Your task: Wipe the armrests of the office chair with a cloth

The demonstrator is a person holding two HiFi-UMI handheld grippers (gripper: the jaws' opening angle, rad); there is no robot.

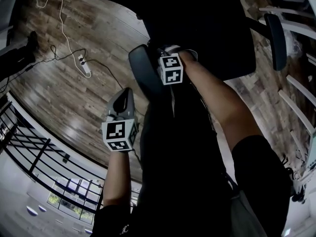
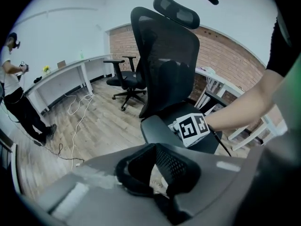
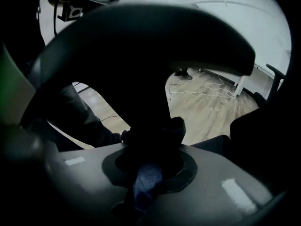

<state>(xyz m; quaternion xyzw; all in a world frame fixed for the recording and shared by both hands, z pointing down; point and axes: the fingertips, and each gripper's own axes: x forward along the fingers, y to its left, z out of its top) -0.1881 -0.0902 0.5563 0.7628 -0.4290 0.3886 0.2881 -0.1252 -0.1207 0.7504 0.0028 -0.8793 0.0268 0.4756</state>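
The black office chair (image 2: pixel 164 55) stands on the wood floor, its seat (image 1: pixel 207 28) dark below me. My right gripper (image 1: pixel 170 53) sits at the near armrest (image 1: pixel 140 70), its marker cube (image 2: pixel 190 128) right beside the armrest pad (image 2: pixel 157 131). In the right gripper view the armrest (image 3: pixel 141 46) looms dark just past the jaws, and the right gripper (image 3: pixel 150 140) is shut on a blue cloth (image 3: pixel 146 182) held up against it. The far armrest (image 1: pixel 275 38) is untouched. My left gripper (image 1: pixel 120 120) hangs over the floor left of the chair. Its black fingertips (image 2: pixel 155 149) meet with nothing in them.
A power strip with cables (image 1: pixel 85 65) lies on the floor at the left. A second office chair (image 2: pixel 124 79) and a long white desk (image 2: pixel 61 74) stand at the back. Another person (image 2: pixel 14 98) stands at far left. A white rack (image 1: pixel 296 93) is close on the right.
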